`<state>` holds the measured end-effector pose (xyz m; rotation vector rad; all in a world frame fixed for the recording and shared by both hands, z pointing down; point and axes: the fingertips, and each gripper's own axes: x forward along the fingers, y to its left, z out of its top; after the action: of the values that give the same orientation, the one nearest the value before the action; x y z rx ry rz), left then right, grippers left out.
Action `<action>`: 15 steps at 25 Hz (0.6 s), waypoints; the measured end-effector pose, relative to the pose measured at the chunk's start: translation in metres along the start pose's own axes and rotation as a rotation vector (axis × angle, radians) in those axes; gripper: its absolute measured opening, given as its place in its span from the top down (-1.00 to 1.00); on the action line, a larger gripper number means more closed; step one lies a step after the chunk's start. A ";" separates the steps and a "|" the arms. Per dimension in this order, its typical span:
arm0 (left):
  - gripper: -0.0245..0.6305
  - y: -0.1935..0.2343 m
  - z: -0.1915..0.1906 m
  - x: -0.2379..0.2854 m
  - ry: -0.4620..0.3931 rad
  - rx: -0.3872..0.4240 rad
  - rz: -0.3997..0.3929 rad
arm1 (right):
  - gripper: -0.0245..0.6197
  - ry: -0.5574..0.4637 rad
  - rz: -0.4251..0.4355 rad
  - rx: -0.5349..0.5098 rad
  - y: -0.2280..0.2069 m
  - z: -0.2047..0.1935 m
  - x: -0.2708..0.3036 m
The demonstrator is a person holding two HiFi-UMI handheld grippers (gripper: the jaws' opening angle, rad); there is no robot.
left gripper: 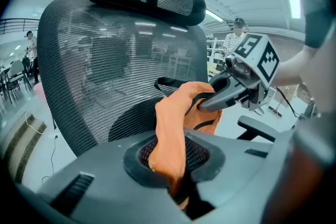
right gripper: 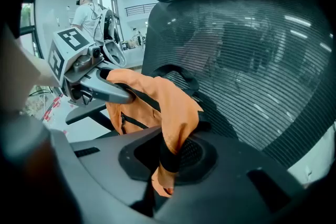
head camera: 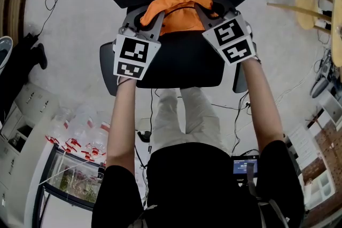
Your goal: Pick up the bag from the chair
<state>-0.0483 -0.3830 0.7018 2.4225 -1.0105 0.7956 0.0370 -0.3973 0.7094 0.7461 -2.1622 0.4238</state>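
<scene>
On the chair (head camera: 184,69), just in front of its mesh backrest (left gripper: 105,60), the orange bag (head camera: 181,13) is bunched up between your 2 grippers. Your left gripper (left gripper: 176,186) is pinched narrow on a fold of the orange cloth. Your right gripper (right gripper: 163,176) is clamped on another fold, one crossed by a black band (right gripper: 169,157). Both holds look set, so the grasp reads as done and the lift is the step in hand. You can't tell from any view whether the bag's underside has cleared the seat. Next, raise both grippers together, up from the seat and away from the backrest. Keep them level with each other so the soft cloth neither slips out nor catches on the armrest (left gripper: 257,129).
</scene>
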 end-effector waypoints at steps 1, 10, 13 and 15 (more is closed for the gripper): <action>0.78 -0.001 0.001 0.000 0.004 -0.004 -0.001 | 0.87 0.000 0.002 0.001 0.001 0.000 -0.001; 0.80 -0.016 0.016 -0.013 0.007 -0.001 -0.003 | 0.89 -0.028 0.005 0.038 0.006 0.002 -0.027; 0.81 -0.020 0.025 -0.020 0.002 0.002 -0.009 | 0.89 -0.042 -0.006 0.048 0.008 0.006 -0.039; 0.81 -0.023 0.028 -0.022 0.004 0.008 -0.011 | 0.89 -0.047 -0.012 0.052 0.008 0.007 -0.043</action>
<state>-0.0346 -0.3719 0.6634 2.4302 -0.9943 0.8013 0.0500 -0.3790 0.6715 0.8054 -2.1965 0.4622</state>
